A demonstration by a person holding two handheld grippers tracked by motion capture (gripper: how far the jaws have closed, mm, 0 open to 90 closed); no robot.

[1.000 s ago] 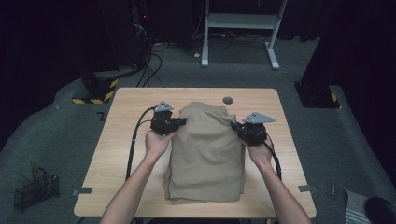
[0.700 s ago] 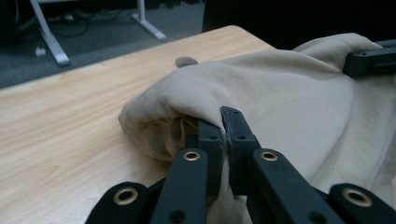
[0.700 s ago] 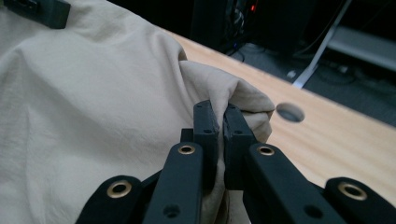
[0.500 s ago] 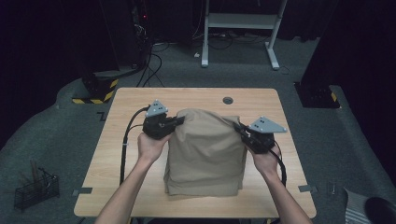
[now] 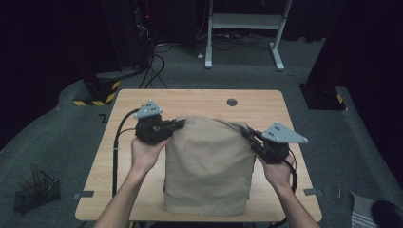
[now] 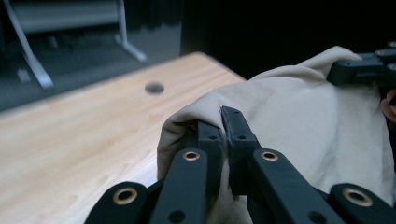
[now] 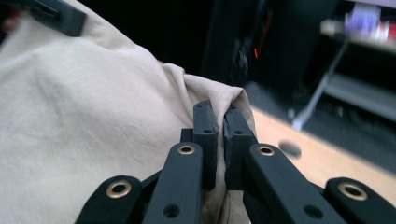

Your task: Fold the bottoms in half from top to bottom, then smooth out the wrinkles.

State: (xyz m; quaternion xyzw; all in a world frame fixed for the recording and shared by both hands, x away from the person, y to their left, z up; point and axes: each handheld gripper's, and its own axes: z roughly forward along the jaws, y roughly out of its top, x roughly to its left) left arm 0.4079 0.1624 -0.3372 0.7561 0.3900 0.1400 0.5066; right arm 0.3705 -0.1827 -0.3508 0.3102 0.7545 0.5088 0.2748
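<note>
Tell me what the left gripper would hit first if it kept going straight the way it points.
The left gripper is shut on the beige cloth, so more cloth comes first; beyond it, probably the right gripper.

- Beige cloth garment [image 5: 207, 166]: the fold each gripper pinches is buried between the black jaws; the table under it is hidden.
- Left gripper [image 6: 223, 122] view: cloth cut off by right and bottom edges; the round dark hole in the wooden tabletop [image 6: 154, 87] is blurred.
- Right gripper [image 7: 220, 122] view: white-framed stand [image 7: 345, 60] smeared, cut off at right edge.
- High view: small black wire basket [image 5: 35, 192] on the floor, contents too small to tell.
</note>
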